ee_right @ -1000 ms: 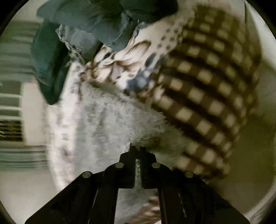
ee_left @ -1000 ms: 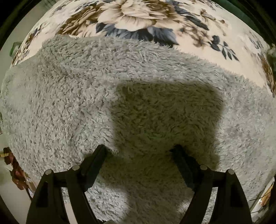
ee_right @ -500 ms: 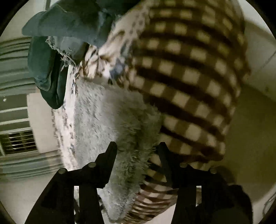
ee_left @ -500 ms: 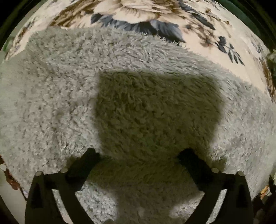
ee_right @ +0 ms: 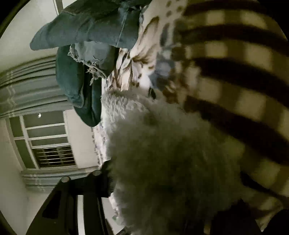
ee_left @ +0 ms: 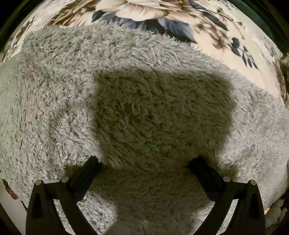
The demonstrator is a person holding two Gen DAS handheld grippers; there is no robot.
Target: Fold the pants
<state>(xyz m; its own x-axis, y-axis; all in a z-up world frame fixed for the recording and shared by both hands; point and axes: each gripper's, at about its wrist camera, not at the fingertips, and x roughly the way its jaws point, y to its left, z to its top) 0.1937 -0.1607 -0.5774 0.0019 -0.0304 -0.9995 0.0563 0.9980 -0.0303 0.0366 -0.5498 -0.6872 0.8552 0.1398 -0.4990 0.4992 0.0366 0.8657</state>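
The grey fluffy pants (ee_left: pixel 137 101) lie on the floral bedsheet (ee_left: pixel 148 12) and fill the left wrist view. My left gripper (ee_left: pixel 144 162) is open, its black fingers (ee_left: pixel 84 173) spread wide and pressed down on the fleece, which bulges between them. In the right wrist view the grey pants (ee_right: pixel 162 153) sit very close to the lens, blurred. My right gripper (ee_right: pixel 162 182) is open; only its left finger (ee_right: pixel 103 179) shows, the other is hidden behind the fleece. It holds nothing.
Blue jeans (ee_right: pixel 86 54) lie heaped at the far end of the bed. A brown and cream checked cloth (ee_right: pixel 234 76) lies beside the pants. A window (ee_right: pixel 48 141) and a curtain (ee_right: pixel 27 85) stand beyond the bed.
My right gripper opened and let go of the grey pants, then swung closer to the fleece. My left gripper spread wider and sank lower onto the pants.
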